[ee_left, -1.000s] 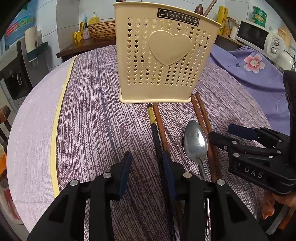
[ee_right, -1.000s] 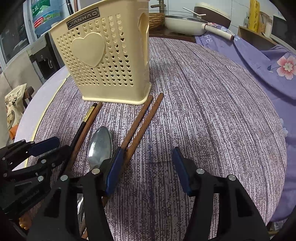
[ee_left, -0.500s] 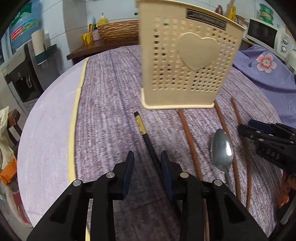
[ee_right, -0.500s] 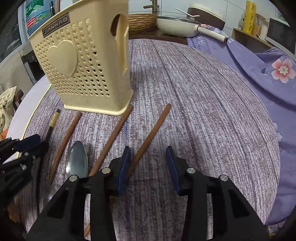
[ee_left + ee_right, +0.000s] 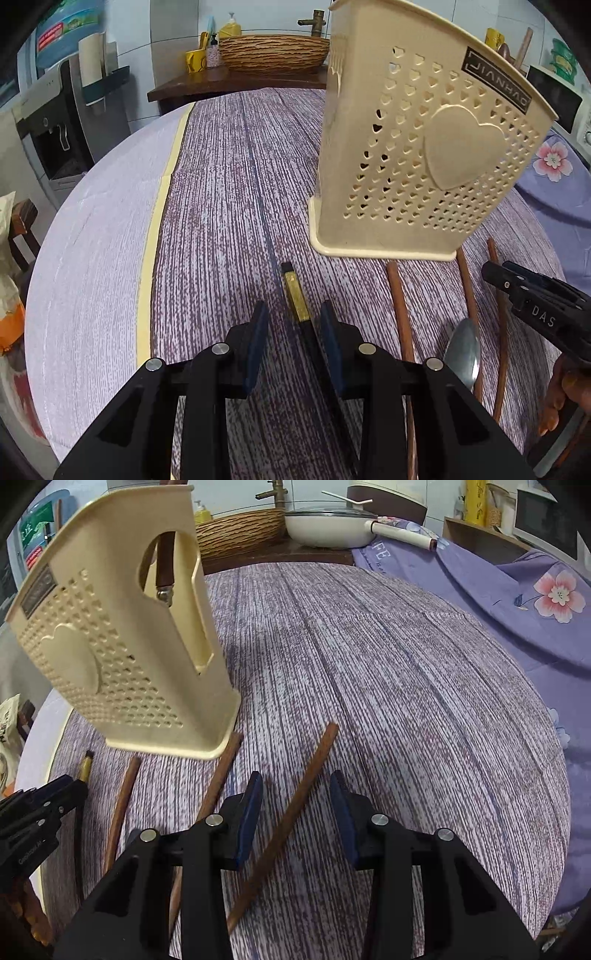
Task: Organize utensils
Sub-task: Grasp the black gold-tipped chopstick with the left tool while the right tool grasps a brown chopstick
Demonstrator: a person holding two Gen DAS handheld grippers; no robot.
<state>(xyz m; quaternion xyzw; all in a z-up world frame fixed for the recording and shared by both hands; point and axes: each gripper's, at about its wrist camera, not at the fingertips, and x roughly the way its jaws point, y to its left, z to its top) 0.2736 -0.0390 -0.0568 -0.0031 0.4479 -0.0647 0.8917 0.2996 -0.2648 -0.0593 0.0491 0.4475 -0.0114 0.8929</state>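
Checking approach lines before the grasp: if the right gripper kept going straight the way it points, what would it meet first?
Most likely the brown chopstick lying on the tablecloth between the open pads of the right gripper, which straddle it without visibly pressing; exact height above it is unclear.

The desk (image 5: 221, 206) wears a woven cloth, matt and coarse, streaked purple and white. The utensil holder (image 5: 424, 158) is smooth cream plastic with a soft sheen, pierced by small heart-shaped holes and bearing a raised heart. The black chopstick (image 5: 314, 343) looks lacquered and smooth, with a glittery gold band near its tip. The brown chopsticks (image 5: 291, 812) are matt wood, slightly grainy. The spoon (image 5: 463, 354) is polished metal, reflective. Both tongs, left (image 5: 291, 336) and right (image 5: 297, 805), are matt black plastic with dull blue pads and bright metal screw heads. A basket (image 5: 273, 53) behind is rough woven wicker.
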